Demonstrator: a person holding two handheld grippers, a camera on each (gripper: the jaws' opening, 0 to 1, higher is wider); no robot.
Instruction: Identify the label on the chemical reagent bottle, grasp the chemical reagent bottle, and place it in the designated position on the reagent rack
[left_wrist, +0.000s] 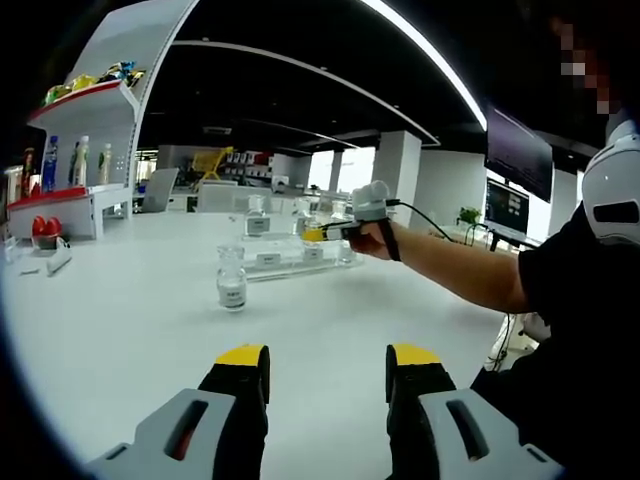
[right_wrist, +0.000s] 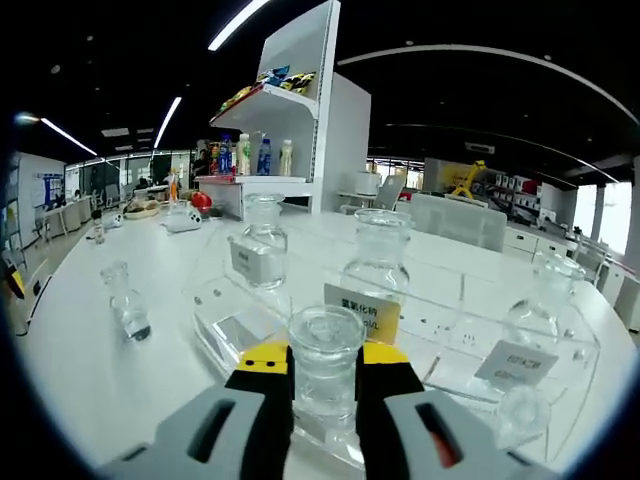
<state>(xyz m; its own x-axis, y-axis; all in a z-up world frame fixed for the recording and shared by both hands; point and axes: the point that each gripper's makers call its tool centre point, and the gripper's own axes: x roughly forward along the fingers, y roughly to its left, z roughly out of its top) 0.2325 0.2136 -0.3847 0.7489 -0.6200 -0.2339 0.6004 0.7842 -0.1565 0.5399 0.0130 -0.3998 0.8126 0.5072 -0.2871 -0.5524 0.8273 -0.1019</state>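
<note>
Clear glass stoppered reagent bottle (right_wrist: 325, 362) clamped between your right gripper (right_wrist: 324, 372) jaws, at near edge of clear acrylic reagent rack (right_wrist: 450, 330). Second clear bottle (left_wrist: 231, 280) stands alone on white table (left_wrist: 120, 320), open surface around it. Your left gripper (left_wrist: 326, 365) jaws wide apart, holding nothing.

A clear glass reagent bottle (right_wrist: 325, 365) with a round stopper stands upright at the near edge of the transparent acrylic reagent rack (right_wrist: 455, 325); three more labelled bottles stand on the rack, while another bottle (left_wrist: 231, 281) stands alone on the table
</note>
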